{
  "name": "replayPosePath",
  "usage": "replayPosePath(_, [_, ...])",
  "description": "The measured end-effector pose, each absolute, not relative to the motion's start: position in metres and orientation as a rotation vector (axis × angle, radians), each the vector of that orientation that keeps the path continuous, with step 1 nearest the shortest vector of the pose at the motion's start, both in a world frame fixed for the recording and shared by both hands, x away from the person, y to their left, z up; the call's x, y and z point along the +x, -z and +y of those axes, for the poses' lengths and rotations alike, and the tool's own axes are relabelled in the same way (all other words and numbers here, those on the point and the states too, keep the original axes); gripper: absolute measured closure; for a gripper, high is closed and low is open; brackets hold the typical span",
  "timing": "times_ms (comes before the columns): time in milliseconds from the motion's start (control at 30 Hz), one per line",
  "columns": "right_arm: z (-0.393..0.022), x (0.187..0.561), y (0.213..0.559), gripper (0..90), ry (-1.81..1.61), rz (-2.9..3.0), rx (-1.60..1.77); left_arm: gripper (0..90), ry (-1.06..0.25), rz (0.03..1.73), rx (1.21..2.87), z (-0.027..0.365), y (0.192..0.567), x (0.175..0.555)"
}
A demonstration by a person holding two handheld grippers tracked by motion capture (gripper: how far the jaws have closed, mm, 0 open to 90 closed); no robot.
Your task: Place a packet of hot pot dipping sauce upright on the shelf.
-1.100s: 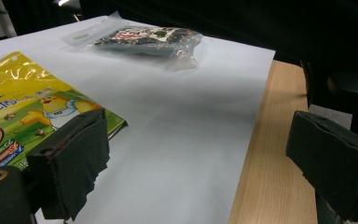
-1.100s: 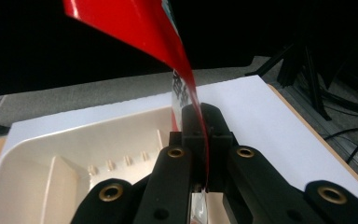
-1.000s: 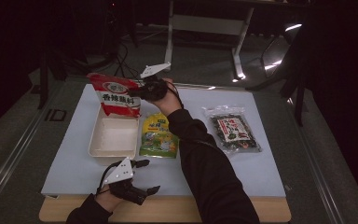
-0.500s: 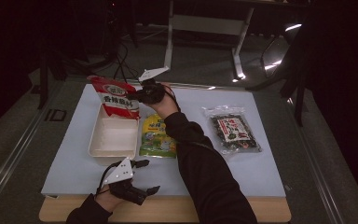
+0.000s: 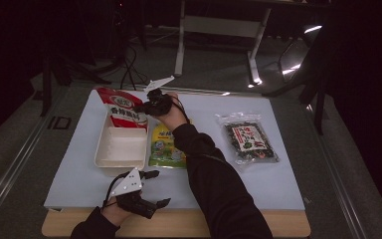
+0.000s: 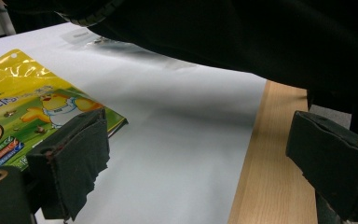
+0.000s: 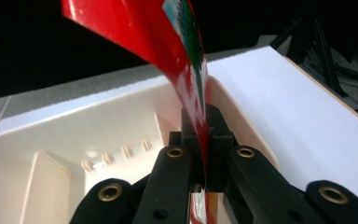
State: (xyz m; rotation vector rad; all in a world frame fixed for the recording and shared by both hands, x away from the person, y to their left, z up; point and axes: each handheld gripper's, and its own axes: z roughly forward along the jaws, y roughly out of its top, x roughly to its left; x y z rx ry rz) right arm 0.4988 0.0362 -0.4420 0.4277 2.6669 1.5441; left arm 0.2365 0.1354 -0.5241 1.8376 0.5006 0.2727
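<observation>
Both right fingers (image 7: 200, 140) are clamping the red packet (image 5: 124, 107); you are lowering it, so keep it over the tray (image 5: 122, 149) below them.

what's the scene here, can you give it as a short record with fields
work in hand: red packet being put in the white tray
right tool: shut on the red packet's edge, over the tray's far end
left tool: open, holding nothing, near the table's front edge
yellow packet: flat on the white mat, right beside the tray
dark packet: flat on the mat, off to the right
tray inside: nothing lying flat in it yet
</observation>
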Motion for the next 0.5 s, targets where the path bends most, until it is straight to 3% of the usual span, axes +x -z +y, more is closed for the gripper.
replayPosePath(67, [0.036, 0.500, 0.443, 89.0, -1.544, 2.681, 0.435, 6.6, -0.271, 0.500, 1.839, 0.135, 0.524, 0.236])
replayPosePath(167, [0.034, 0.500, 0.441, 77.2, -1.505, 2.676, 0.426, 6.6, -0.270, 0.500, 1.840, 0.135, 0.525, 0.237])
replayPosePath(500, [0.013, 0.490, 0.425, 66.0, -1.456, 2.668, 0.433, 6.6, -0.267, 0.499, 1.850, 0.132, 0.526, 0.237])
